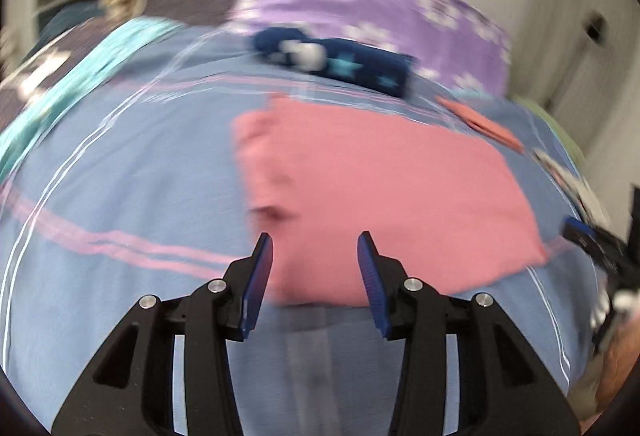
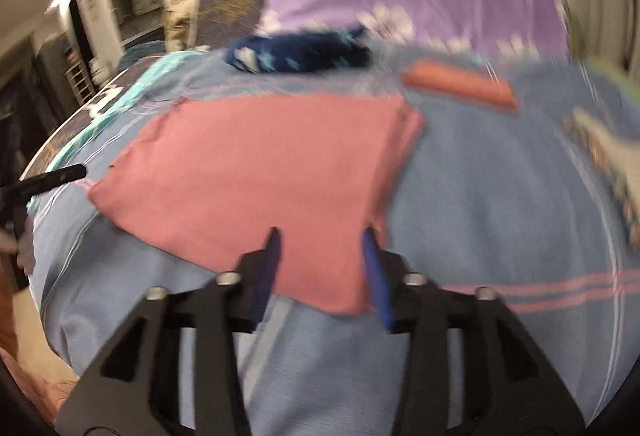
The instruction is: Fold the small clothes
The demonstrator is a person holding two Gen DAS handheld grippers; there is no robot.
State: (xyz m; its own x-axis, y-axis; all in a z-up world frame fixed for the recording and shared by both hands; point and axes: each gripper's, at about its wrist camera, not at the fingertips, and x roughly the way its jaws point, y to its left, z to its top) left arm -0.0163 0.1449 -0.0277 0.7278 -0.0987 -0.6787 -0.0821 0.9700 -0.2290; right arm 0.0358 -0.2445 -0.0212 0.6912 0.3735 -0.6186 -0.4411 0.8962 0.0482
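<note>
A pink folded garment (image 1: 384, 192) lies flat on the blue striped bedspread (image 1: 120, 164); it also shows in the right wrist view (image 2: 256, 172). My left gripper (image 1: 316, 240) is open and empty, hovering over the garment's near left corner. My right gripper (image 2: 322, 236) is open and empty, over the garment's near right corner. The right gripper shows at the right edge of the left wrist view (image 1: 588, 236); the left gripper's finger shows at the left edge of the right wrist view (image 2: 52, 176). Both views are motion-blurred.
A dark blue star-patterned garment (image 1: 332, 60) (image 2: 300, 52) lies behind the pink one. A small folded orange-pink piece (image 2: 460, 86) (image 1: 480, 124) lies at the back right. A purple flowered pillow (image 2: 420, 0) sits at the head. More patterned cloth (image 2: 600, 152) lies at the right.
</note>
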